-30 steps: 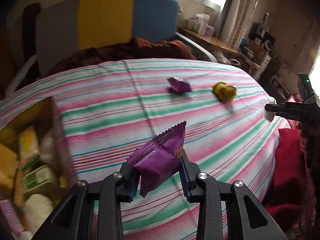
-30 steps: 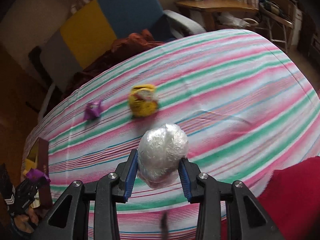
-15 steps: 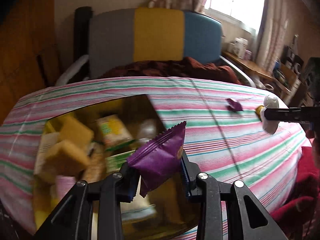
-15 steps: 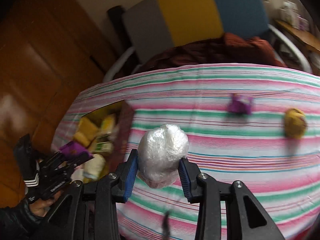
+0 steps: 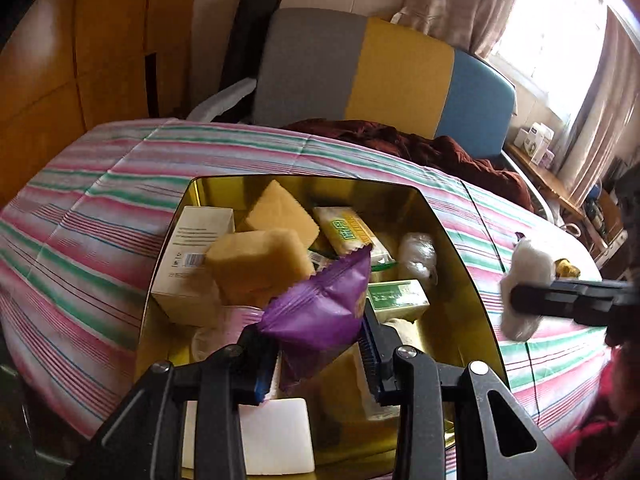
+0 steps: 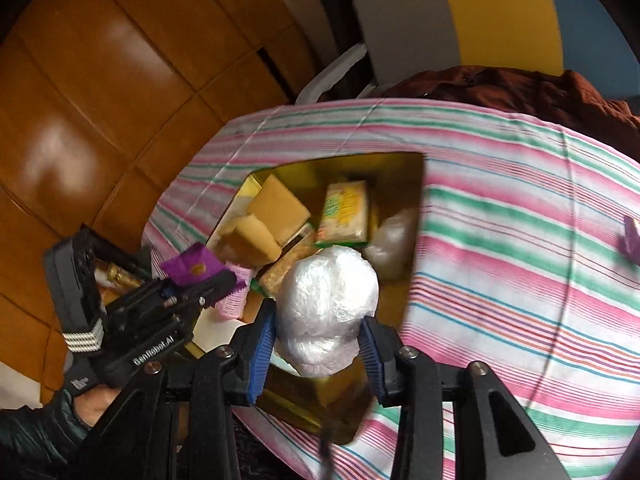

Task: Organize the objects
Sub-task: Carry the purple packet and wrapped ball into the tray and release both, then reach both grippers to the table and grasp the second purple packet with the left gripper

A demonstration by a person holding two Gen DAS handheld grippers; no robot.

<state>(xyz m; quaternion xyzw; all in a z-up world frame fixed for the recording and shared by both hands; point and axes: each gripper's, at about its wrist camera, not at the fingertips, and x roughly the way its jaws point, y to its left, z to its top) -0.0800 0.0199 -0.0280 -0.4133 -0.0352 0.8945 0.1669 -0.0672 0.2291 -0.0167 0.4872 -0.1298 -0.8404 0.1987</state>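
Observation:
My left gripper (image 5: pixel 316 360) is shut on a purple snack packet (image 5: pixel 320 308) and holds it above the gold tin box (image 5: pixel 460 256). The box holds yellow sponges (image 5: pixel 256 264), a white carton (image 5: pixel 192 248), green-labelled packets (image 5: pixel 348 232) and a wrapped ball (image 5: pixel 418 256). My right gripper (image 6: pixel 320 344) is shut on a white plastic-wrapped ball (image 6: pixel 326 312), over the box's near right edge (image 6: pixel 412 280). That ball also shows in the left wrist view (image 5: pixel 524 280). The left gripper with the purple packet shows in the right wrist view (image 6: pixel 196 268).
The box sits on a table with a pink, green and white striped cloth (image 5: pixel 100 240). A second purple packet (image 6: pixel 632 240) and a yellow item (image 5: pixel 566 268) lie on the cloth to the right. A grey, yellow and blue chair (image 5: pixel 380 72) with a dark red cloth stands behind.
Both grippers have swung left from the open cloth to over the gold box, still holding the purple packet and the wrapped ball.

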